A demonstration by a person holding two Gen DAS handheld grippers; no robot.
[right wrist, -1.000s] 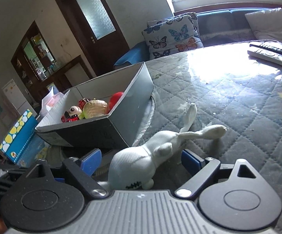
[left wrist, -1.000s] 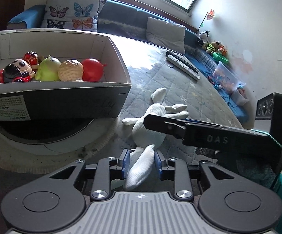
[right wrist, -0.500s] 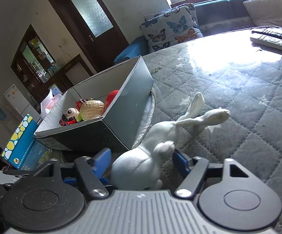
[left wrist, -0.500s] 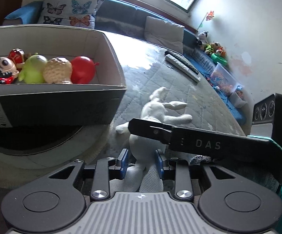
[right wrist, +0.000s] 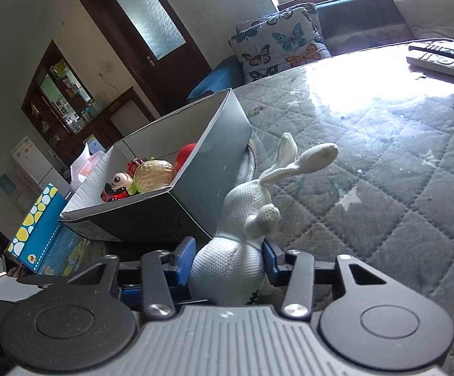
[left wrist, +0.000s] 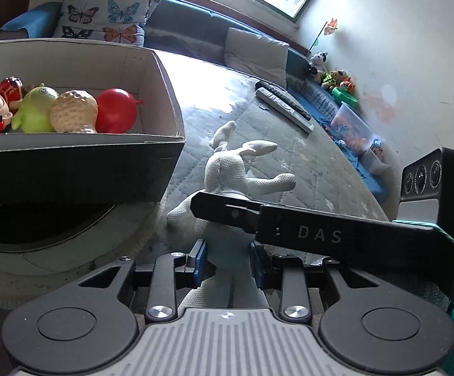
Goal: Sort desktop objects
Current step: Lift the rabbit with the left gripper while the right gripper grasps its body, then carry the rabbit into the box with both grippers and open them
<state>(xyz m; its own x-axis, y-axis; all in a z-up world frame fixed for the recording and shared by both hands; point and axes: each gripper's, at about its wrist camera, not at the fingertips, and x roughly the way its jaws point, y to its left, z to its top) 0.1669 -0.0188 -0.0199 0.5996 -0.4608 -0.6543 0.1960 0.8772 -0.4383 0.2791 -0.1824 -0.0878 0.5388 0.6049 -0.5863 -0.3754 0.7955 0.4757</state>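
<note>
A white knitted rabbit [left wrist: 227, 172] is held up off the quilted table, its ears pointing away from me. My left gripper [left wrist: 227, 264] is shut on its lower body. My right gripper [right wrist: 227, 263] is shut on its body too, and its black finger crosses the left wrist view [left wrist: 321, 228] in front of the rabbit. The rabbit [right wrist: 242, 219] hangs beside the grey cardboard box [right wrist: 214, 169]. The box [left wrist: 79, 169] holds several small toys, among them a red ball [left wrist: 115, 114] and a green figure [left wrist: 34, 109].
Two remote controls [left wrist: 285, 105] lie at the far side of the quilted table [right wrist: 383, 188]. A blue dotted box [right wrist: 35, 232] stands left of the cardboard box. A sofa with a butterfly cushion [left wrist: 104, 18] runs behind the table.
Both grippers have closed on the rabbit and raised it from lying on the table to nearly upright. The right gripper's jaws have narrowed onto its body.
</note>
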